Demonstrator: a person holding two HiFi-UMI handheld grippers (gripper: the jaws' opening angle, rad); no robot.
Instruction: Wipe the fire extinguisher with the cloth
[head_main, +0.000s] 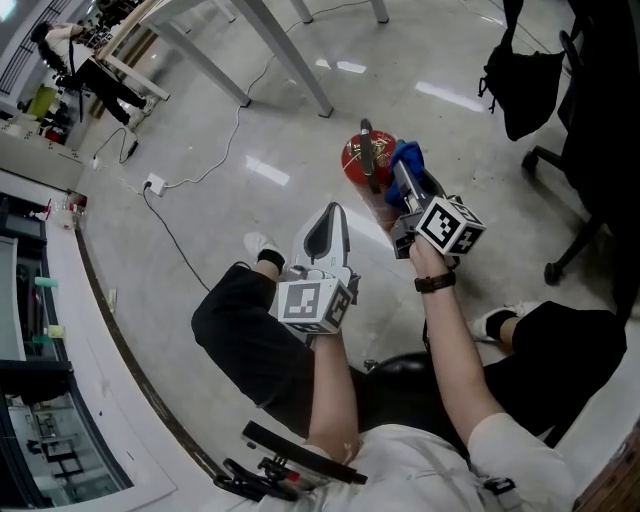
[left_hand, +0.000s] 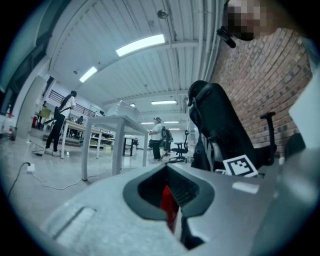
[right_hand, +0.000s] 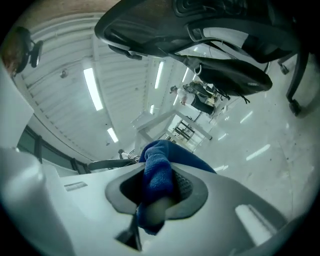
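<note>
My right claw (head_main: 402, 185) is clamped on the blue cloth (right_hand: 158, 172) and holds it against the red fire extinguisher (head_main: 357, 160), which stands on the floor (head_main: 450, 60) ahead of my knees. My left claw (head_main: 333, 215) is pinched together on nothing, near the extinguisher.

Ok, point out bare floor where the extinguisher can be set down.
Bare floor lies between the white cable, the table leg and the fire extinguisher. It is crowded to the right, with the office chair base and the black bag.
</note>
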